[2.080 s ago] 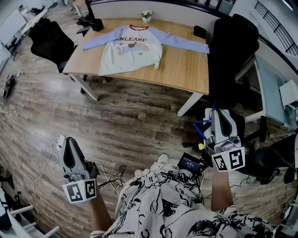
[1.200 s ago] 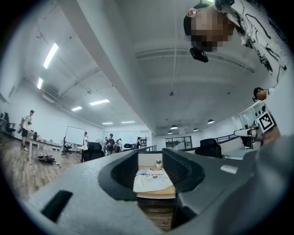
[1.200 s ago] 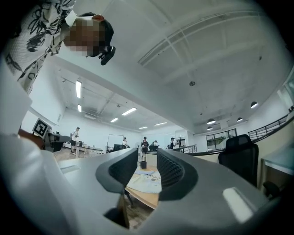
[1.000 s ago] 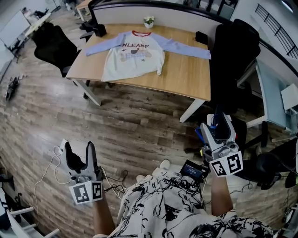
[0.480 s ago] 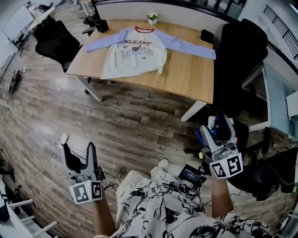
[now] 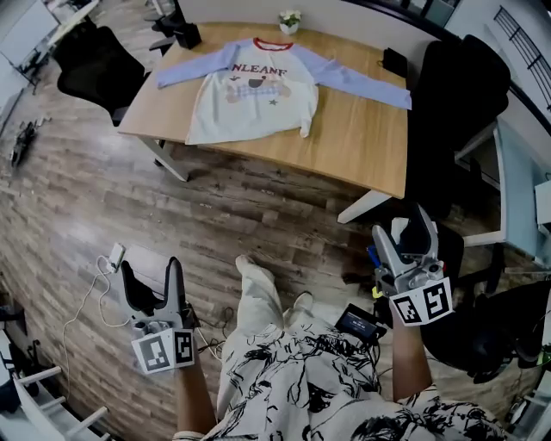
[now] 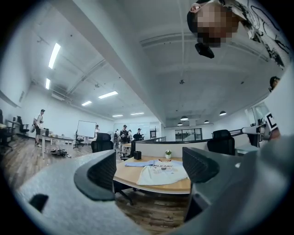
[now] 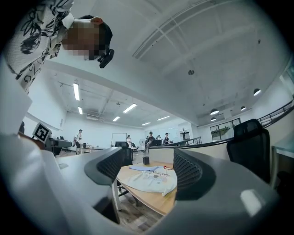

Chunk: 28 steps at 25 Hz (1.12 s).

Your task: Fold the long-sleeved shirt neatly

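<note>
Left gripper [image 6: 151,277], low at the left of the head view, above the wood floor [image 6: 215,215]: jaws wide apart, having just been opening, nothing between them. Right gripper [image 6: 403,234], low at the right: jaws likewise wide apart, also just opening, empty. Both point toward the table [image 6: 362,146] and are well apart from it. Shirt [image 6: 254,90]: flat on the table, front up, white body, red collar, blue sleeves spread to either side, one hem corner turned up. Plant [image 6: 290,19]: just beyond the collar. Dark box [image 6: 185,34]: near the left sleeve end. Left chair [image 6: 90,60] and right chair [image 6: 465,86]: black, one at each end of the table
</note>
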{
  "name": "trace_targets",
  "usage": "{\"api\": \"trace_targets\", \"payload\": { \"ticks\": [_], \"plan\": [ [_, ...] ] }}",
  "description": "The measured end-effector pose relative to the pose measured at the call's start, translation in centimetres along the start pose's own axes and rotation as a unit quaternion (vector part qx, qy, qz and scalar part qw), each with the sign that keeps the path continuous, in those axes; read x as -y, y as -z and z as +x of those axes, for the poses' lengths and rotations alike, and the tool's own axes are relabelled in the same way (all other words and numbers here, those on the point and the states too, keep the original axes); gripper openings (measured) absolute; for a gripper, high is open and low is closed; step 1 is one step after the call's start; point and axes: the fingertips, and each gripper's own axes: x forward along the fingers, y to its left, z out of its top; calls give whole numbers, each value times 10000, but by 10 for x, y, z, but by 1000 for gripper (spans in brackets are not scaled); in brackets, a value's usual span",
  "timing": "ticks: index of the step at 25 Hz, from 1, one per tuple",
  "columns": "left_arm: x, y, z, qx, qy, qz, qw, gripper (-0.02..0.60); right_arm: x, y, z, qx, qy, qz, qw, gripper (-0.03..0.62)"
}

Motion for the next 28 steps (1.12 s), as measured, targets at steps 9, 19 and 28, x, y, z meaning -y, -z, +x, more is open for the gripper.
{"api": "trace_targets", "payload": {
  "ticks": [9, 19, 28],
  "plan": [
    [-67, -11, 130, 267, 191, -149, 9993, 443, 6, -20, 118, 108, 254, -369, 9989, 344],
    [-145, -16, 220, 183, 365, -112, 9991, 449, -2, -13, 233, 251, 437, -316, 9982, 345],
    [-173, 17, 295, -89, 187, -191, 9996, 449, 5, 21, 331, 72, 225, -183, 9996, 351]
  ]
}}
